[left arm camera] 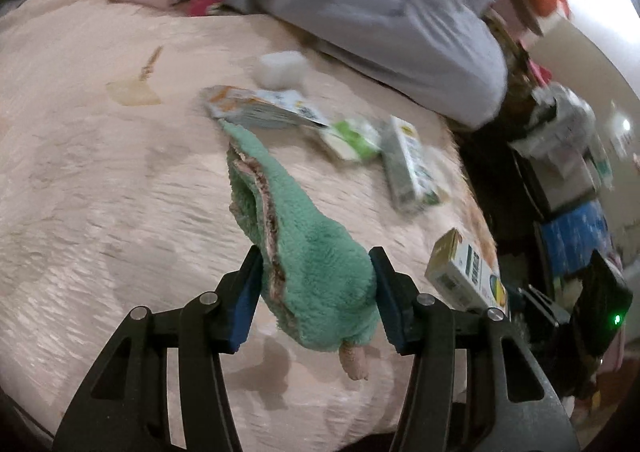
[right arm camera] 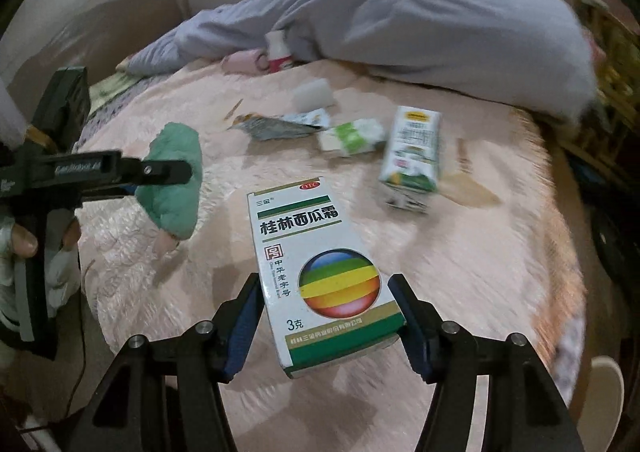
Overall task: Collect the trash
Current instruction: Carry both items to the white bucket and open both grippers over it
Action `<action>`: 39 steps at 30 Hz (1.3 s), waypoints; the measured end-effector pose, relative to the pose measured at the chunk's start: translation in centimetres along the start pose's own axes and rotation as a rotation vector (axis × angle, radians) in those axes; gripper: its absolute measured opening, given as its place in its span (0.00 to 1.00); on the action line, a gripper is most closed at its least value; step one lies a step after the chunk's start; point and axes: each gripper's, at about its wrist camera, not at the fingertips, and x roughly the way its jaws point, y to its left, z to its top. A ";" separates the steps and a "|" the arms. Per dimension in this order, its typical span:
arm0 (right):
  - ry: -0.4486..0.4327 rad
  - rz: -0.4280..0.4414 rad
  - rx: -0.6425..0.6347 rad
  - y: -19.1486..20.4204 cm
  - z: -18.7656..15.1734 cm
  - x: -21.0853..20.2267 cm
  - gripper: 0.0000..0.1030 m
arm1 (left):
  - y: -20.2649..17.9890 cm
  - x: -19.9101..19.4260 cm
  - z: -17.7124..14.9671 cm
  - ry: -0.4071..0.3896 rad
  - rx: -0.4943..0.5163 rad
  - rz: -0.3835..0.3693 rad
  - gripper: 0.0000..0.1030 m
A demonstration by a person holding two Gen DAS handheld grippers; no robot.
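My left gripper (left arm camera: 316, 264) is shut on a green fluffy sock (left arm camera: 304, 236), which hangs lifted above the pink bedspread (left arm camera: 100, 172). In the right wrist view the same sock (right arm camera: 176, 172) sits in that gripper (right arm camera: 168, 172) at the left. Between the pads of my right gripper (right arm camera: 325, 292), shut on its lower end, is a white medicine box (right arm camera: 316, 252) with a rainbow ball. Further back on the bed lie a torn packet (right arm camera: 280, 124), a green-and-white pack (right arm camera: 352, 136), a small carton (right arm camera: 412, 152) and a white foam block (right arm camera: 314, 94).
A grey duvet (right arm camera: 420, 12) is heaped along the far side of the bed, with a pink roll (right arm camera: 244, 62) and a small bottle (right arm camera: 276, 48) at its edge. A flat yellowish scrap (right arm camera: 468, 180) lies right of the carton. Cluttered shelves (left arm camera: 560, 156) stand past the bed's right edge.
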 end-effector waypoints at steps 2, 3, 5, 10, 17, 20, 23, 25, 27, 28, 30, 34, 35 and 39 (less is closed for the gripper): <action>-0.008 -0.020 0.036 -0.9 -0.7 -0.9 0.59 | -1.6 0.2 -0.4 0.011 0.029 -0.016 0.49; -0.014 -0.026 0.061 -1.6 -1.3 -1.5 0.59 | -2.3 0.3 -0.6 0.014 0.046 -0.021 0.49; -0.020 -0.041 0.089 -2.4 -2.0 -2.4 0.59 | -3.8 0.5 -0.9 0.015 0.078 -0.022 0.49; -0.036 -0.092 0.159 -4.7 -4.3 -4.5 0.59 | -7.8 1.1 -1.9 0.034 0.158 -0.042 0.49; -0.053 -0.151 0.252 -8.0 -7.4 -6.9 0.59 | -12.5 2.7 -3.3 0.067 0.255 -0.075 0.49; -0.064 -0.177 0.295 -9.5 -8.7 -8.1 0.59 | -14.4 3.5 -3.9 0.083 0.287 -0.100 0.49; -0.076 -0.203 0.325 -10.7 -9.6 -9.2 0.59 | -16.6 4.3 -4.6 0.099 0.324 -0.120 0.49; -0.084 -0.223 0.346 -11.6 -10.3 -10.0 0.59 | -18.1 5.0 -5.1 0.111 0.351 -0.132 0.49; -0.088 -0.243 0.370 -12.6 -11.1 -10.7 0.59 | -19.8 5.7 -5.6 0.126 0.379 -0.142 0.49; -0.089 -0.250 0.377 -12.9 -11.4 -10.9 0.59 | -20.6 6.0 -6.0 0.130 0.394 -0.147 0.49; -0.092 -0.272 0.399 -13.8 -12.3 -11.6 0.59 | -21.8 6.5 -6.4 0.137 0.418 -0.153 0.49; -0.101 -0.291 0.441 -15.2 -13.7 -12.7 0.59 | -24.6 7.8 -7.3 0.152 0.470 -0.164 0.49; -0.100 -0.298 0.450 -15.6 -14.1 -12.9 0.59 | -25.1 8.1 -7.5 0.158 0.479 -0.168 0.49; -0.095 -0.330 0.482 -17.1 -15.7 -13.7 0.59 | -27.5 9.3 -8.6 0.178 0.524 -0.186 0.49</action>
